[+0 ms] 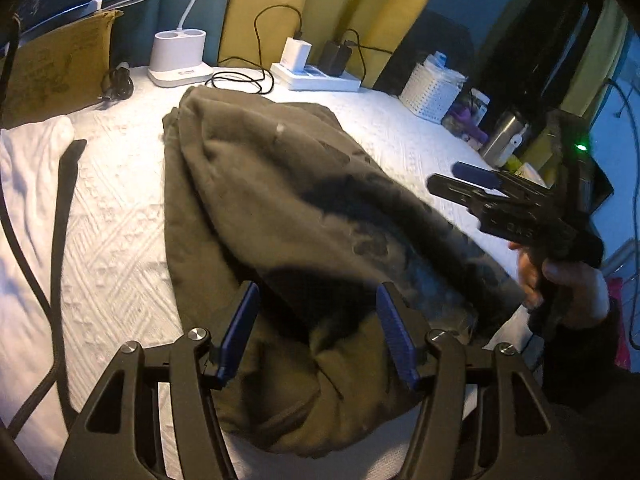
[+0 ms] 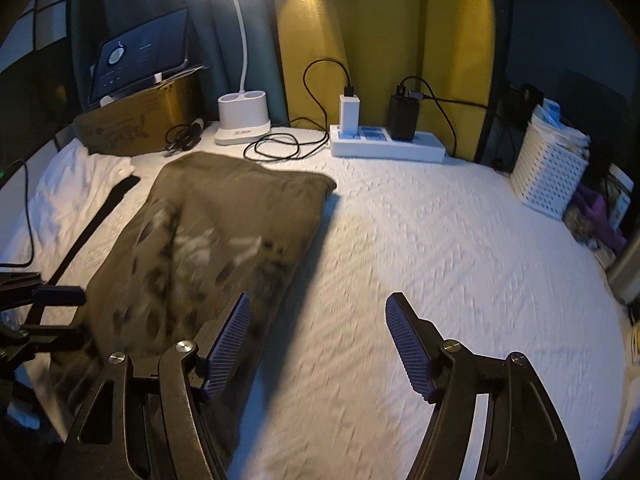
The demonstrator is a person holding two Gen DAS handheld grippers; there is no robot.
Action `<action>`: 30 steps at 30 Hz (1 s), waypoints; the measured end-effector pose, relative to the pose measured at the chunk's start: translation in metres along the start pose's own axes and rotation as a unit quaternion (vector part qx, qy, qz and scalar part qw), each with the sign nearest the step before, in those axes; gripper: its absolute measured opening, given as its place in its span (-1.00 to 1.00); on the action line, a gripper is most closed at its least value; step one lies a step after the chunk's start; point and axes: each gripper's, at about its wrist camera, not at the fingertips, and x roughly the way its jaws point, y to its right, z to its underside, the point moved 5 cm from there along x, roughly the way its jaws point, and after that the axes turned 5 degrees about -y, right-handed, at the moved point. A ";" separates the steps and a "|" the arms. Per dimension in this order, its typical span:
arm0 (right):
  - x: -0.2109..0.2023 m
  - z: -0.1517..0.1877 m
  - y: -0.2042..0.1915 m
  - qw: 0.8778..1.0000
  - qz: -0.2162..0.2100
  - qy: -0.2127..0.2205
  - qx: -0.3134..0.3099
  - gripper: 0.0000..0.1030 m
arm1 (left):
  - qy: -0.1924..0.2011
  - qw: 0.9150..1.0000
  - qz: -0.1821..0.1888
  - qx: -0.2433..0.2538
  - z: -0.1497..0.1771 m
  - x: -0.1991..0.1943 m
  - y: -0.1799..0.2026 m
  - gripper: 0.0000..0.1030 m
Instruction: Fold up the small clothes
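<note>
An olive-brown garment [image 1: 280, 216] of soft, fleecy cloth lies in a long folded heap on a white quilted cover [image 2: 420, 240] with a raised zigzag weave; a pale and dark print on its top is smeared by blur in the right wrist view and cannot be read. The left gripper [image 1: 316, 328] hangs over the garment's near end, jaws apart, ribbed blue pads clear of the cloth, nothing gripped; the right gripper [image 2: 318, 344] has its jaws spread wide over bare cover just right of the garment's edge, holding nothing. In the left wrist view a hand [image 1: 568, 288] grasps the right gripper's handle, partly cut off by the frame. A flat black strap [image 1: 60, 240] runs along the garment's left side, apart from it, beside a rumpled white cloth [image 1: 28, 184]. At the far edge stand a white lamp base [image 2: 242, 120], a power strip [image 2: 388, 144] with 2 chargers, looped black cables [image 2: 276, 146] and a perforated white basket [image 2: 548, 176]; the cover's right half is open.
</note>
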 end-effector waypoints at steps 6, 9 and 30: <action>-0.017 0.028 -0.006 1.000 -0.004 0.000 0.007 0.40 | -0.004 1.000 -0.020 0.001 0.012 0.009 0.007 0.18; -0.023 0.039 -0.008 1.000 -0.009 0.002 0.012 0.40 | -0.010 0.999 -0.031 0.002 0.019 0.016 0.009 0.18; -0.042 0.064 -0.026 1.000 -0.019 0.007 0.012 0.40 | 0.044 0.998 -0.028 0.045 0.031 -0.052 0.031 -0.92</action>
